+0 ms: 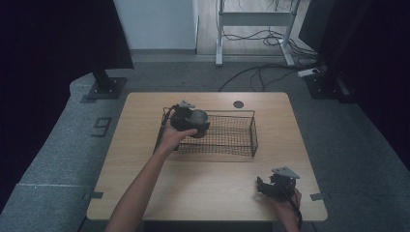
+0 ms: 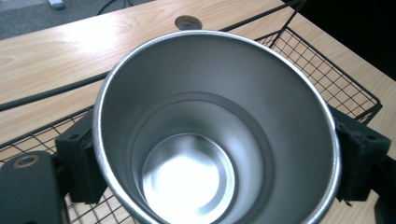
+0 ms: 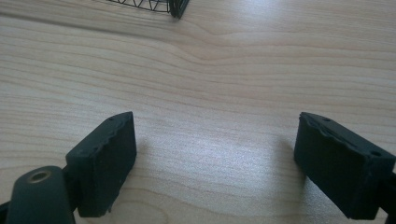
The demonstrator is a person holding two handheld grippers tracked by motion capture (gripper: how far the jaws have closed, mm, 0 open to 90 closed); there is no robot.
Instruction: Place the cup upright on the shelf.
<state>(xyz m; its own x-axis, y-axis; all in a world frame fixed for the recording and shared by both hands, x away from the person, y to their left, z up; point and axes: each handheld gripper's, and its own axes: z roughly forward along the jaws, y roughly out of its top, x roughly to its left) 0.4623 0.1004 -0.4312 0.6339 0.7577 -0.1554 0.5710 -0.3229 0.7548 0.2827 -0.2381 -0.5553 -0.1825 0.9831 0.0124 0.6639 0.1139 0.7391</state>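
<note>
A shiny steel cup point(image 2: 219, 135) sits clamped between the two black jaws of my left gripper point(image 2: 215, 158), its open mouth facing the camera. In the high view that cup point(image 1: 198, 117) hangs over the left end of the black wire basket point(image 1: 241, 145), with my left gripper point(image 1: 186, 121) shut on it. Near the table's front right corner my right gripper point(image 1: 263, 187) rests low over the wood. In the right gripper view its jaws point(image 3: 219, 163) stand wide apart over bare tabletop with nothing between them.
The wire basket point(image 2: 327, 74) lies across the middle of the wooden table point(image 1: 145, 159). A round cable hole point(image 1: 238, 104) is just behind it. A basket corner point(image 3: 177, 9) shows at the top of the right gripper view. Dark stands and cables lie on the floor beyond.
</note>
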